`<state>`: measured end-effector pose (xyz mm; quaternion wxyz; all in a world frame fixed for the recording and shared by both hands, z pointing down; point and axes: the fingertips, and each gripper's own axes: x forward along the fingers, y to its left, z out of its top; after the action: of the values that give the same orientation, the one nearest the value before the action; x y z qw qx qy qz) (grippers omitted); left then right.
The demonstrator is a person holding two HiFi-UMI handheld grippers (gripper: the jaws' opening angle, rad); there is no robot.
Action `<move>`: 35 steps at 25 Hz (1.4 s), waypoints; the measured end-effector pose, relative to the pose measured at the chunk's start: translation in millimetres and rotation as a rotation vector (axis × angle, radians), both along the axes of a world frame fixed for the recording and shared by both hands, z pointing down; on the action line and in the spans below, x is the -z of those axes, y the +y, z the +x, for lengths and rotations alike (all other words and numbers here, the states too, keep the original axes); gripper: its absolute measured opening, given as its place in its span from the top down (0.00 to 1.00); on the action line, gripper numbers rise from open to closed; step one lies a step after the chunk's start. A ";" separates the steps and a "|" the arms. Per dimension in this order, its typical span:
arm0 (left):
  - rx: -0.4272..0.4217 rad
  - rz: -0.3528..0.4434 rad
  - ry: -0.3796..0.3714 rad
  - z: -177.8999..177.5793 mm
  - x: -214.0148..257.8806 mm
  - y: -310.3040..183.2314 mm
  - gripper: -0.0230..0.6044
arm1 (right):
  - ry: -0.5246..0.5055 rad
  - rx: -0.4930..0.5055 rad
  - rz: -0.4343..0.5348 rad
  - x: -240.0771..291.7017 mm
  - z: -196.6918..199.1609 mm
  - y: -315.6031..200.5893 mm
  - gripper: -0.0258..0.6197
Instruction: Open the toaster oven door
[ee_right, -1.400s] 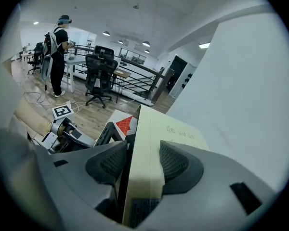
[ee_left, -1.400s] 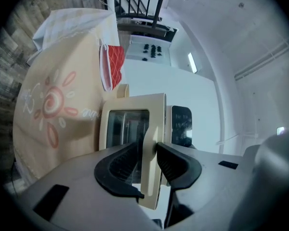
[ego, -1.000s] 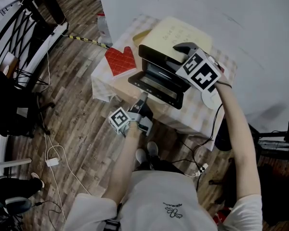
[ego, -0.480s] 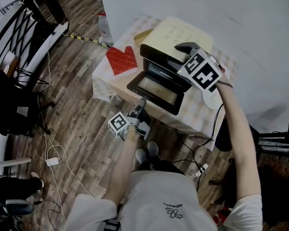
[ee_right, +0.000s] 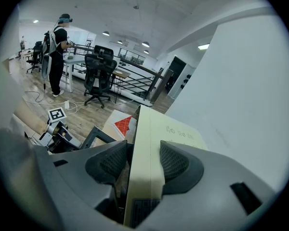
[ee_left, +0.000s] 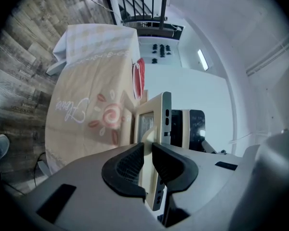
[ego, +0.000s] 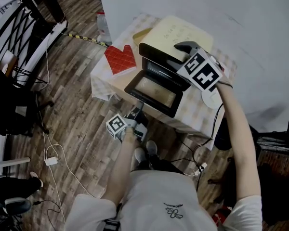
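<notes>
Where right arm (ego: 234, 124) reaches (straight), fingers (ee_right: 176, 161) clamp oven (ego: 178, 32)

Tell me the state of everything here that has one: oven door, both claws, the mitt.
toaster oven door, open, swung down.
left claw, shut on door handle, jaws have just been closing.
right claw, shut on toaster oven at its top front edge.
red oven mitt, lying flat, untouched.

Probably an office: swivel chairs (ee_right: 98, 75), ceiling lights (ee_right: 106, 33)
</notes>
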<state>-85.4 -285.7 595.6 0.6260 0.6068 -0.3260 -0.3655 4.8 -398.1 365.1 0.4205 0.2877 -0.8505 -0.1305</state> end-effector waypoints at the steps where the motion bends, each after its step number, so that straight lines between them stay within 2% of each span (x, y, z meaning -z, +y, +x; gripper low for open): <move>1: 0.000 -0.010 -0.006 -0.5 -2.9 0.9 0.86 | 0.000 0.000 0.002 0.2 -0.1 0.0 0.64; 8: 0.011 -0.075 -0.053 -5.4 -24.5 6.6 0.88 | 0.002 -0.001 0.003 0.3 -0.5 -0.4 0.64; 14: 0.025 -0.140 -0.033 -5.6 -42.1 8.9 0.91 | 0.001 -0.001 0.000 -0.6 -0.2 -0.1 0.64; 25: 0.019 -0.175 -0.049 -6.5 -61.5 8.3 0.92 | 0.000 -0.001 0.001 -0.8 -0.7 -0.2 0.64; 35: 0.046 -0.206 -0.031 -7.0 -72.0 8.6 0.91 | 0.000 0.000 0.009 -0.1 -1.1 0.0 0.64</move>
<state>-92.4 -277.1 667.6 0.6714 0.5372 -0.3853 -0.3350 3.7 -398.1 365.2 0.4194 0.2898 -0.8497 -0.1344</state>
